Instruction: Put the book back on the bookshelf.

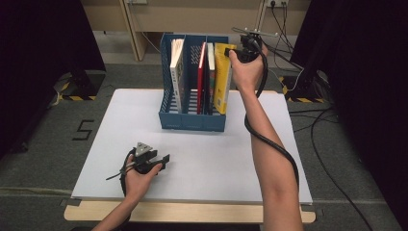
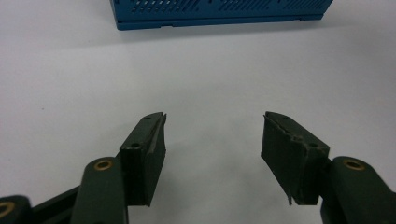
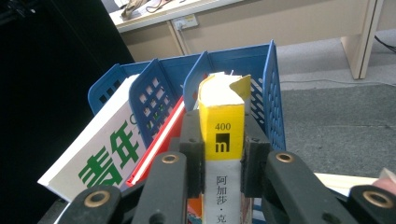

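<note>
Right tongs (image 3: pixel 223 163) clenched on the yellow book's (image 1: pixel 222 79) spine, top centre, probably to slide it along the blue rack (image 1: pixel 192 120), while left tongs (image 1: pixel 166 158) sit released, lower left.

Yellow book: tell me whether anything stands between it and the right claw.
Nothing does. The right claw is already shut on the yellow book at its spine, in the end slot of the blue file rack. The red book stands beside it, not between.
</note>
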### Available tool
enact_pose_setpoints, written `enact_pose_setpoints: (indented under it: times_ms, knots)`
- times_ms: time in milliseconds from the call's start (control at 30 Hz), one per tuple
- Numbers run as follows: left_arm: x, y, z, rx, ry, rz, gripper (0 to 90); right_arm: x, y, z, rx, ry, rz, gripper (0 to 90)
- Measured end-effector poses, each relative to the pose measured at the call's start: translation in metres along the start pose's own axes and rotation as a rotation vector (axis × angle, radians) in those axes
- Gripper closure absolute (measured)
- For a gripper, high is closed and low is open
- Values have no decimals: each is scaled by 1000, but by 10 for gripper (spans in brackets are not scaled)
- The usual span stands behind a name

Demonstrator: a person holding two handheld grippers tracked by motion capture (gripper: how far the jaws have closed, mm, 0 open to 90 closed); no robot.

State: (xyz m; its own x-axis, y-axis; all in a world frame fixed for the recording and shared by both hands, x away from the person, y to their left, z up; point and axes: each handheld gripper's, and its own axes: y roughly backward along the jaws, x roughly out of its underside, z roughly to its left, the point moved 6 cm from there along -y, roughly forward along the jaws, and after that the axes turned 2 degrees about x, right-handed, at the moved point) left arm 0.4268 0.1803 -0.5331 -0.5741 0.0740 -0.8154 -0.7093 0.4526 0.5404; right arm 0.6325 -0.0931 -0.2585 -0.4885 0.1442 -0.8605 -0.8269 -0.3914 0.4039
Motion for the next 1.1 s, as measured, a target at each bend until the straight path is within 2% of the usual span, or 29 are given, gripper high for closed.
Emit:
enact_pose_setpoints:
  times_ms: [467,1100]
  knots:
    - [0,0,0,2,-5,1,389,5,-11,1,31,25,-36,762]
    - [0,0,-2,3,-20,-2,387,15,-27,5,80,84,-78,762]
